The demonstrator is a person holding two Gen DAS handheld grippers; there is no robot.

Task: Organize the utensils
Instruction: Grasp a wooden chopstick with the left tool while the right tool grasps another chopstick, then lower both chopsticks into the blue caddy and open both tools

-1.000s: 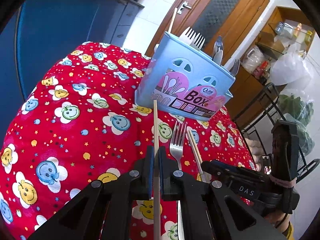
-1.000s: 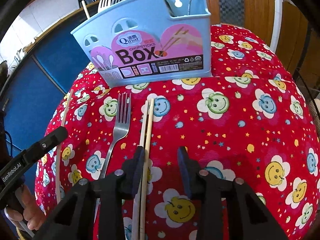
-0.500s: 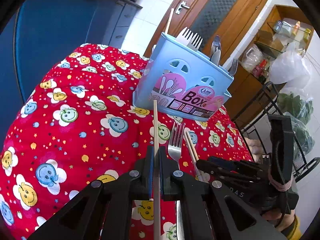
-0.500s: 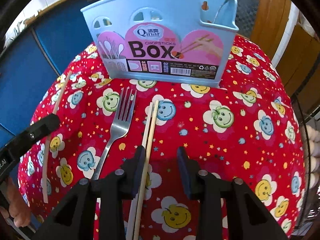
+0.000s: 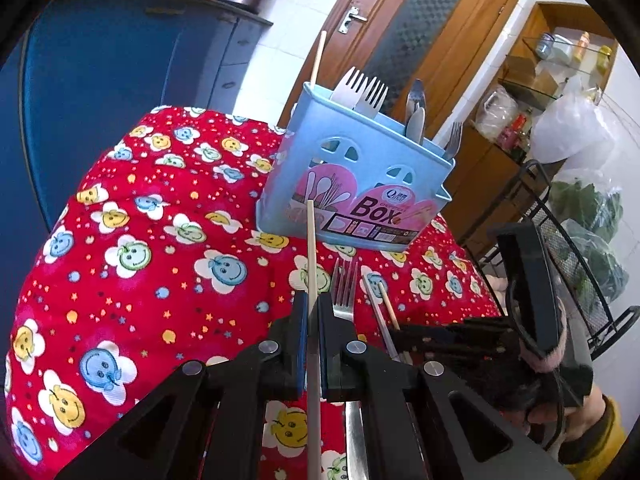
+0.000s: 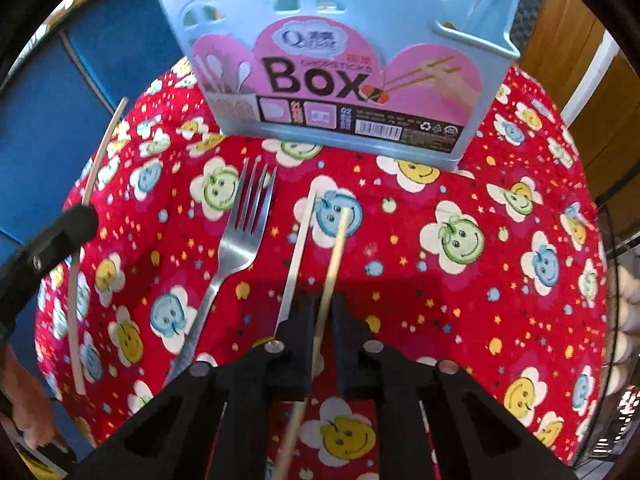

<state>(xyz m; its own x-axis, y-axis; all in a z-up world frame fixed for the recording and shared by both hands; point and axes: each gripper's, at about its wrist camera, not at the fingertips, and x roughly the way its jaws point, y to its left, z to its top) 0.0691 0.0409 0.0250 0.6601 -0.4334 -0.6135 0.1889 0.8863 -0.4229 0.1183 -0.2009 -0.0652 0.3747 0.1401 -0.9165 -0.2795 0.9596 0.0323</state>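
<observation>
Standing at the far side of the red smiley tablecloth (image 6: 460,288), the blue utensil box (image 6: 340,52) waits. A second ago the right gripper (image 6: 320,320) straddled two chopsticks, jaws spread; now they are closing on one chopstick (image 6: 334,256). Left gripper (image 5: 313,328) pinches another chopstick (image 5: 310,248). Both seem ready for boxing; the fork (image 6: 240,240) lies near left.

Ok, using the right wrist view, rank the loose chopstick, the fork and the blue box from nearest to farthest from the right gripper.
1. Loose chopstick: on the cloth, just left of the right gripper.
2. Fork: farther left on the cloth.
3. Blue box: upright, straight ahead at the far end.
</observation>
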